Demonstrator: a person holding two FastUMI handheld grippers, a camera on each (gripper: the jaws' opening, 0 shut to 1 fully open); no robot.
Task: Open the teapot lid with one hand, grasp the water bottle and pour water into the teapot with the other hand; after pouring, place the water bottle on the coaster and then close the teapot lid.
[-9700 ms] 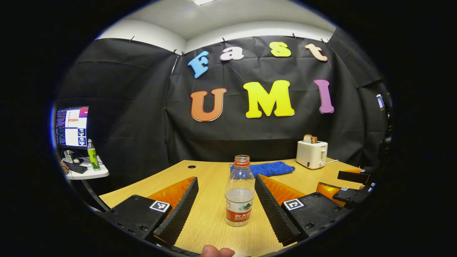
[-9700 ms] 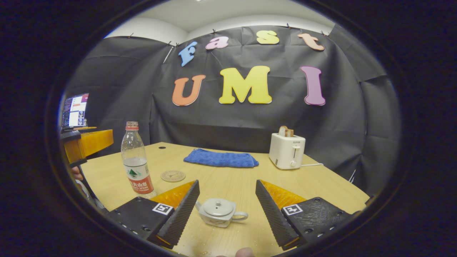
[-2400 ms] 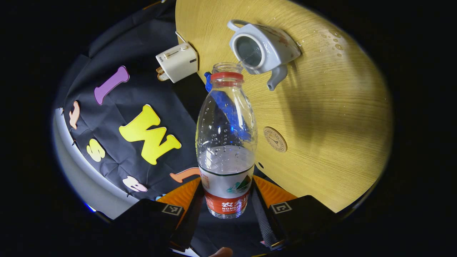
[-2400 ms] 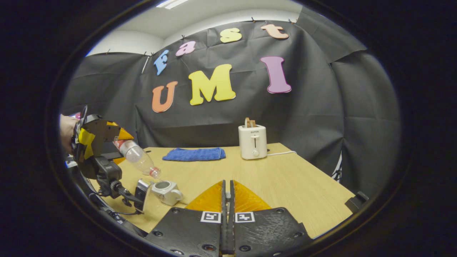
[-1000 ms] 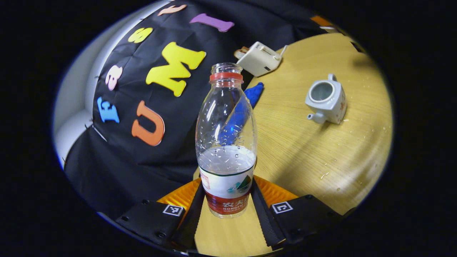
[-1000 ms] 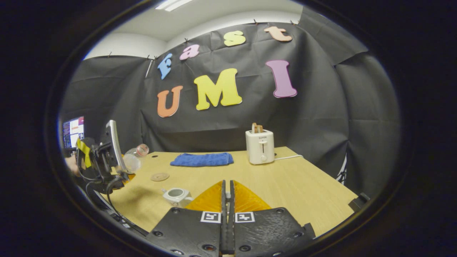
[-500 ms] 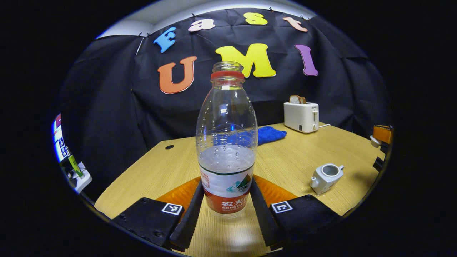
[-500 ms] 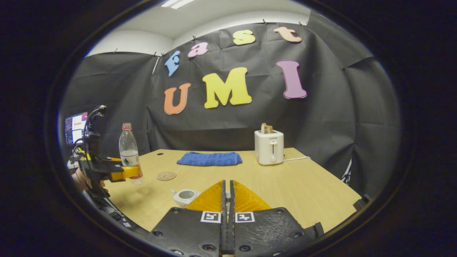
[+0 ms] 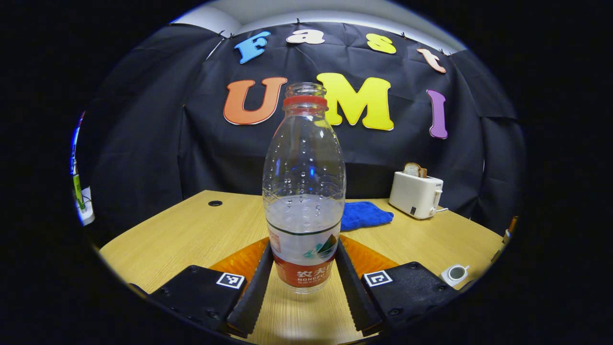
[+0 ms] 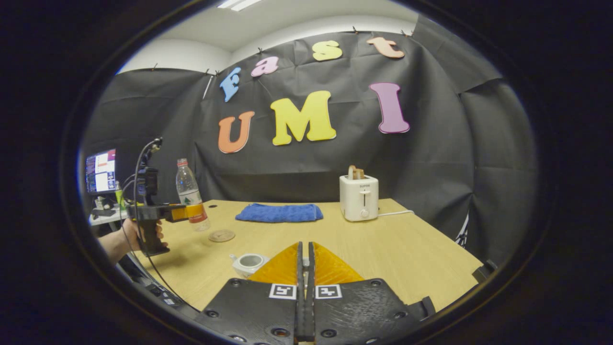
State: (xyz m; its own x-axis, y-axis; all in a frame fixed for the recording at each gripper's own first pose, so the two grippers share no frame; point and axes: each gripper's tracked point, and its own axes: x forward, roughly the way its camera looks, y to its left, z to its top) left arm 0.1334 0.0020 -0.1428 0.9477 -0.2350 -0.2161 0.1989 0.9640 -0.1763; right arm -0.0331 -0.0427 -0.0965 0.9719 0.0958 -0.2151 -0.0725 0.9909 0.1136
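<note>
The water bottle is gripped upright by the left gripper, both fingers pressed against the label, uncapped, water standing roughly at label height. Its base is seen above the wooden table; whether anything lies beneath cannot be told there. In the right gripper view, the bottle is seen held above the table just behind the round coaster, a hand on the handle. The lidless teapot is partly hidden behind the right gripper, whose fingers are pressed together; the lid between them cannot be made out. A toaster and blue cloth are noted behind.
</note>
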